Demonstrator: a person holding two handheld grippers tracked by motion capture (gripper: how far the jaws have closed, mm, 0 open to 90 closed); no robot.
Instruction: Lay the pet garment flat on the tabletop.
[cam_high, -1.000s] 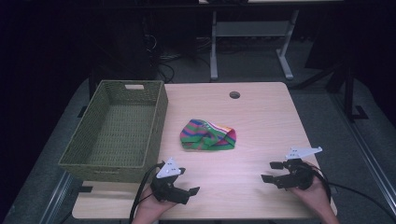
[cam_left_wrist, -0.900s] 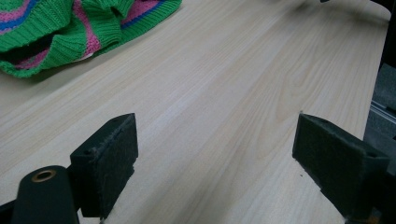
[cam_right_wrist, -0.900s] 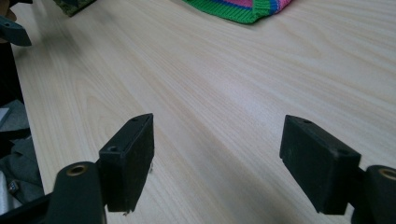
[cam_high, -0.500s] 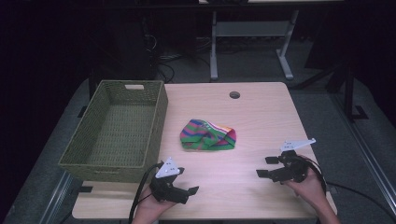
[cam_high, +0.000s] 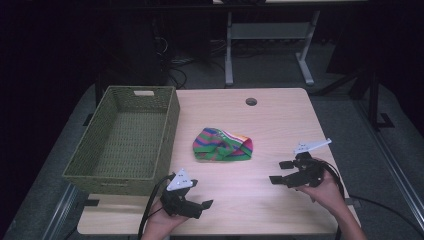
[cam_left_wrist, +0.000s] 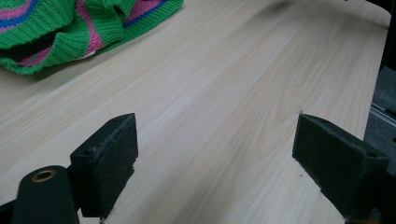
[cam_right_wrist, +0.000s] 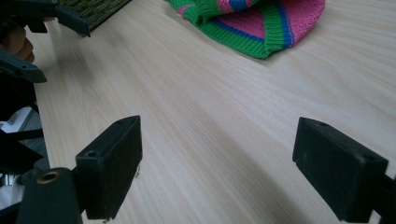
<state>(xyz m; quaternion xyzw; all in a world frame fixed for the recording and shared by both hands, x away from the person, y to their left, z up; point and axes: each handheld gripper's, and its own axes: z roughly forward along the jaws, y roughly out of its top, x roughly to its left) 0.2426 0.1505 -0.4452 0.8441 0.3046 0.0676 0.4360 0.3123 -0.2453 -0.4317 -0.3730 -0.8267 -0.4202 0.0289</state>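
Note:
A crumpled knitted cloth (cam_high: 222, 145) with green, pink and blue stripes lies in the middle of the wooden table (cam_high: 280, 120). My left gripper (cam_high: 202, 205) rests near the front edge, below and left of the cloth, and points right. Its jaws stand open over bare wood in the left gripper view (cam_left_wrist: 215, 154), with the cloth (cam_left_wrist: 70, 32) at the upper left. My right gripper (cam_high: 280, 172) hovers to the right of the cloth and points left. Its jaws have just been opening and stand open with nothing between them (cam_right_wrist: 217, 158). The cloth (cam_right_wrist: 261, 23) lies ahead of them.
A green woven basket (cam_high: 125, 140) with nothing in it stands on the table's left side. A round cable hole (cam_high: 251, 101) sits near the far edge. Bare wood lies between the two grippers. The other hand's gripper (cam_right_wrist: 46, 28) shows at the upper left of the right gripper view.
My right gripper has moved left toward the cloth and risen slightly, and its jaws have spread wider. The left gripper and the cloth have stayed put.

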